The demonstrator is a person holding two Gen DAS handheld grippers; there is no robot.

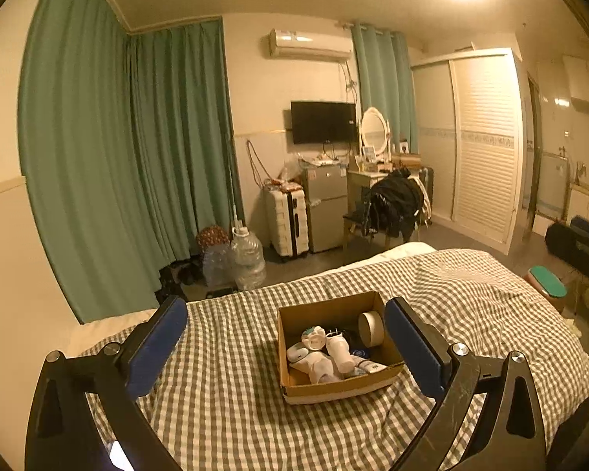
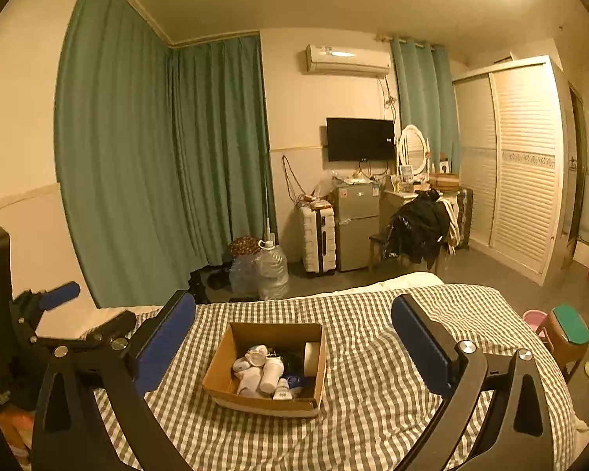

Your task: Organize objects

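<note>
An open cardboard box [image 1: 294, 386] [image 2: 220, 369] sits on the checked bedspread [image 1: 231, 392] [image 2: 373, 384]. It holds several small toiletries: white bottles and tubes [image 1: 339, 353] [image 2: 269, 378], a white sock-like bundle [image 1: 320, 367] and a round tin [image 1: 371, 327]. My left gripper [image 1: 286, 347] hangs above the bed with its blue pads wide apart and nothing between them; the box lies farther off. My right gripper [image 2: 294, 347] is likewise open and empty, held back from the box. The left gripper [image 2: 94, 314] also shows at the left edge of the right wrist view.
Beyond the bed's foot stand water jugs [image 1: 249, 257], a white suitcase [image 1: 286, 221], a small fridge [image 1: 326, 208], a chair draped with dark clothes [image 1: 396, 204] and a louvred wardrobe [image 1: 487, 145]. A green-topped stool [image 2: 567, 331] stands right of the bed. Green curtains [image 1: 117, 157] cover the left wall.
</note>
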